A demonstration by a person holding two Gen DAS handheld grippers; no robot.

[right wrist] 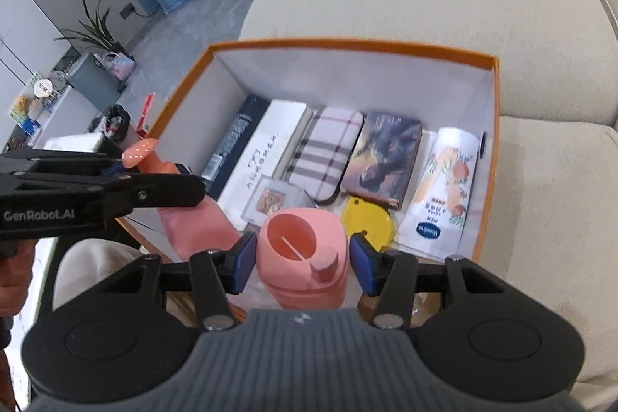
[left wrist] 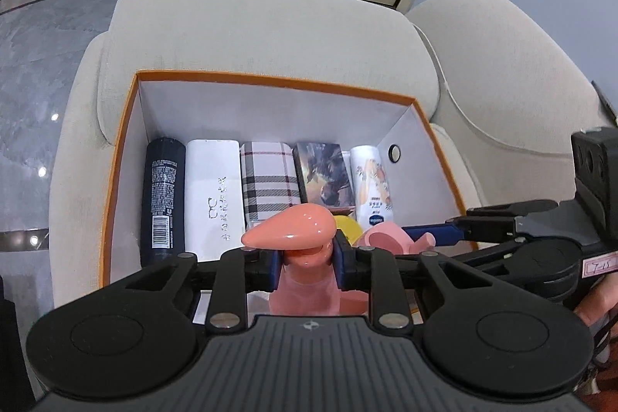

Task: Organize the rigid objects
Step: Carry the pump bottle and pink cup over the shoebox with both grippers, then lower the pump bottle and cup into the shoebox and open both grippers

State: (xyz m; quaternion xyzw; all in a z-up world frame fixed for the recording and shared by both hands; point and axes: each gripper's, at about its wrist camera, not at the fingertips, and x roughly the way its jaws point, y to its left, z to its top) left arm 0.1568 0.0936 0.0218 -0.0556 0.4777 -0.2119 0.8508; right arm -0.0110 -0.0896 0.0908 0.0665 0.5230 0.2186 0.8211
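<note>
The pump bottle's (left wrist: 305, 290) base drops behind the left gripper (left wrist: 307, 257). The yellow disc (left wrist: 347, 227) shows only a sliver behind the pump. The box's (left wrist: 270, 78) near wall is hidden.

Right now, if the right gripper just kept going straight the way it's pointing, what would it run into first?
Probably the yellow disc on the floor of the orange box, just beyond the pink container between the right gripper's pads. Depth is hard to judge, so the carried container's base might touch down first.
</note>
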